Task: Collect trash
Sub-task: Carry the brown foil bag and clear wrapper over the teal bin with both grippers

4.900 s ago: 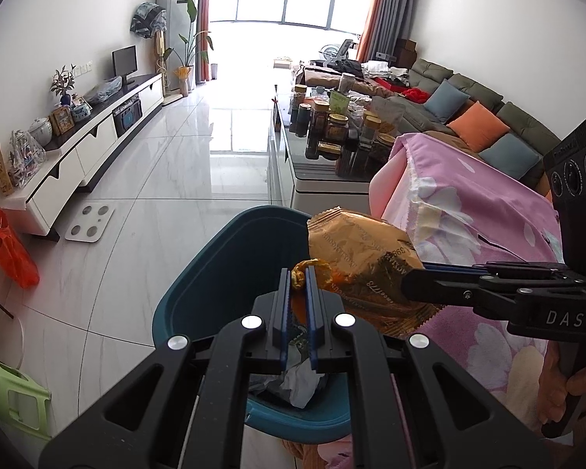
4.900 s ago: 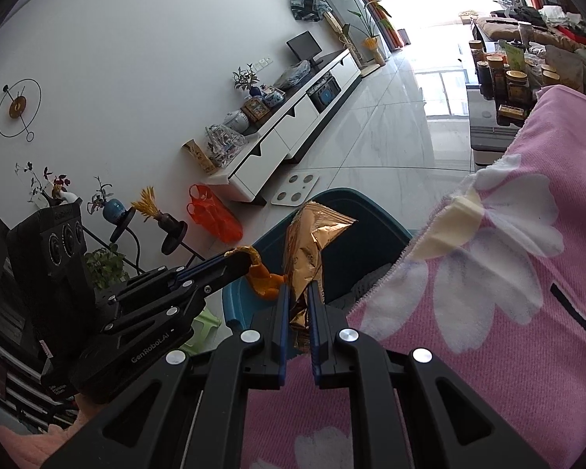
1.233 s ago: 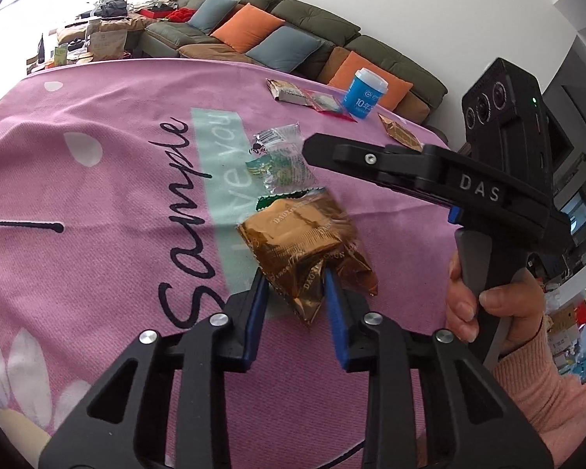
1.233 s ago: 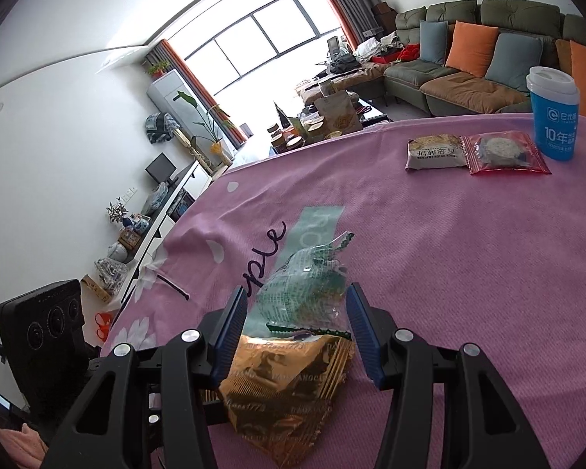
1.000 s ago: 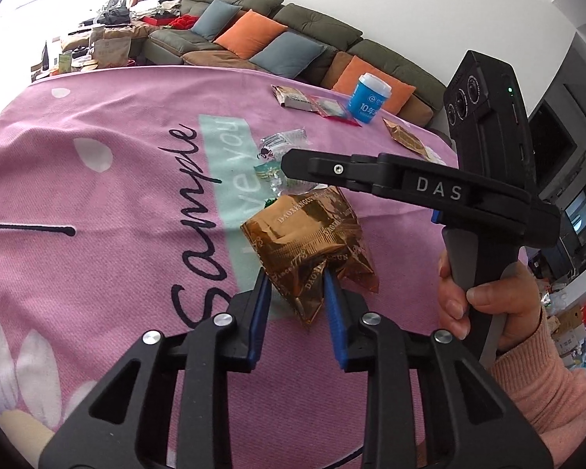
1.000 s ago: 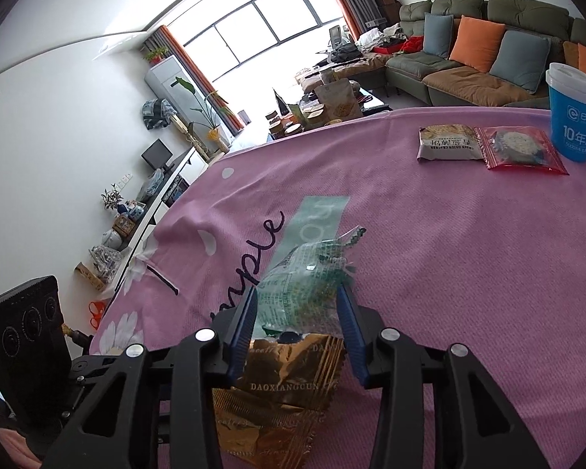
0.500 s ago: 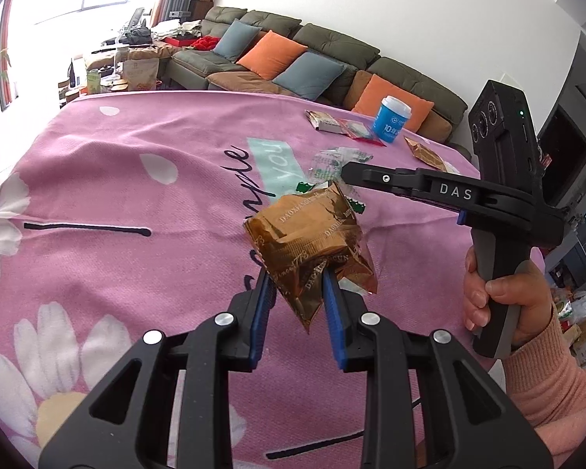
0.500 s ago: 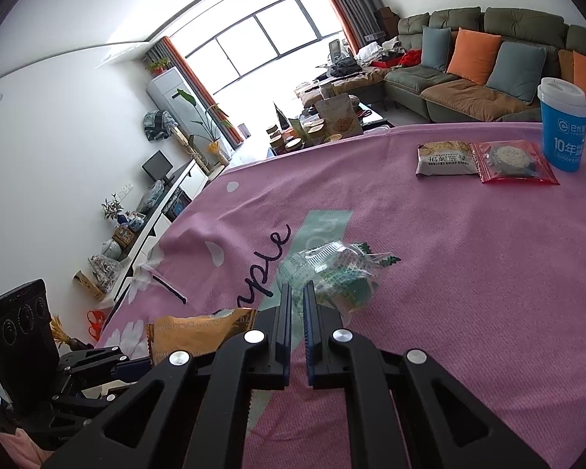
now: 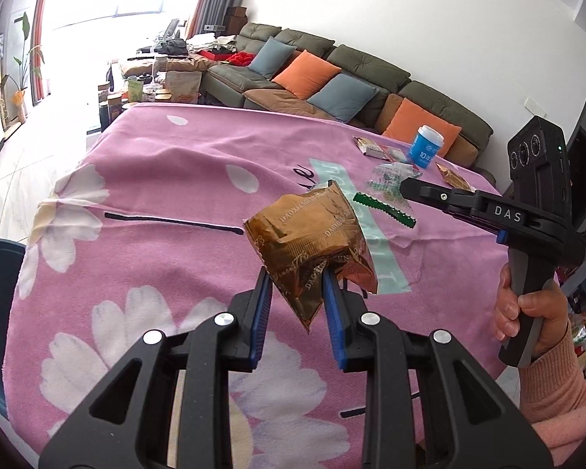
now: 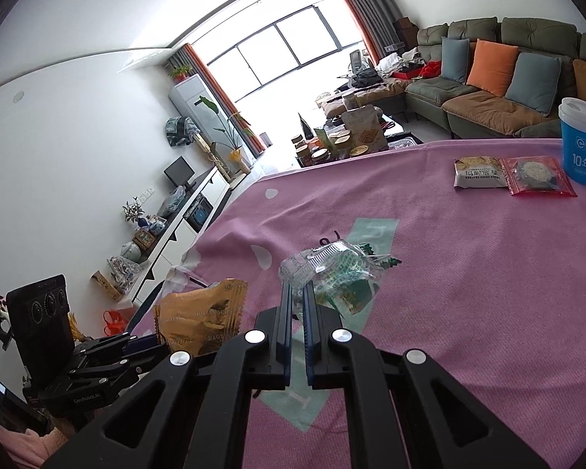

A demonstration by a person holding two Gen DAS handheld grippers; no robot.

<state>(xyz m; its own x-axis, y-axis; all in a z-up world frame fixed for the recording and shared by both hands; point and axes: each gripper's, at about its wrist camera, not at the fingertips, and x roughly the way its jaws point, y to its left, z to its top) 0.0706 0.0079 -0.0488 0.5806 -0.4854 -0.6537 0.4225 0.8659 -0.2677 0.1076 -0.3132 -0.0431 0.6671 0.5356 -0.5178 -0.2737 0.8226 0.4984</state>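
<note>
Holding 1 gold wrapper L claw, 1 clear wrapper R claw.

The left gripper pinches a brown wrapper, seemingly lifted above the pink tablecloth.

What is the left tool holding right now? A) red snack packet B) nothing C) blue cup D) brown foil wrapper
D: the left tool pinches the brown foil wrapper between its pads, lifted above the pink cloth.
</note>
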